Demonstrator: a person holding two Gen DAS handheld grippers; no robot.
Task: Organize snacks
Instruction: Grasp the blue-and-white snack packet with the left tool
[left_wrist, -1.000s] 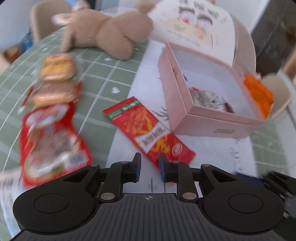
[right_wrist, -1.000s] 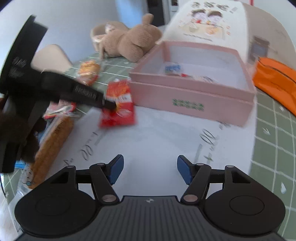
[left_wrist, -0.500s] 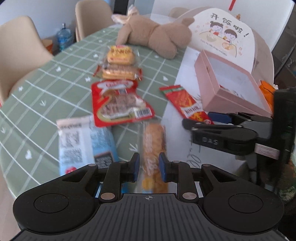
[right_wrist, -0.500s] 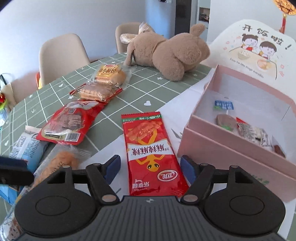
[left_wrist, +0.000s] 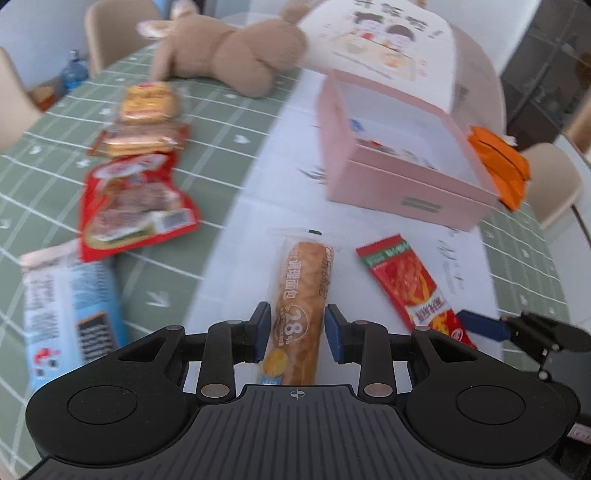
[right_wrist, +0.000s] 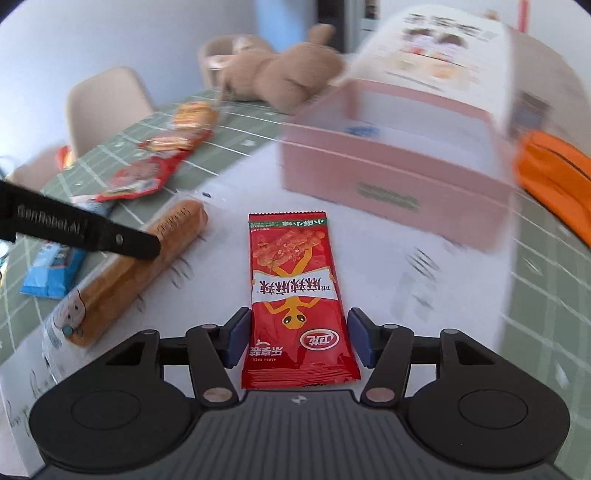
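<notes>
The left gripper (left_wrist: 295, 328) is straddling the bread stick packet (left_wrist: 301, 295) at lower centre of its frame; its jaws are opening, pads not pressing the wrapper. The right gripper (right_wrist: 297, 338) is closing around the red spicy-strip packet (right_wrist: 295, 288) at lower centre of its view, with gaps showing on both sides. Both packets are lying flat on the white paper sheet (left_wrist: 258, 206). Judged light, soft and crinkly with slick film; the bread is crushable, so a mid-body pinch across the width suits. The pink box (right_wrist: 391, 173) is sitting open at upper right, path unobstructed. The plush toy (right_wrist: 288, 74) and other snacks (left_wrist: 129, 199) are lying well apart, upper left.
</notes>
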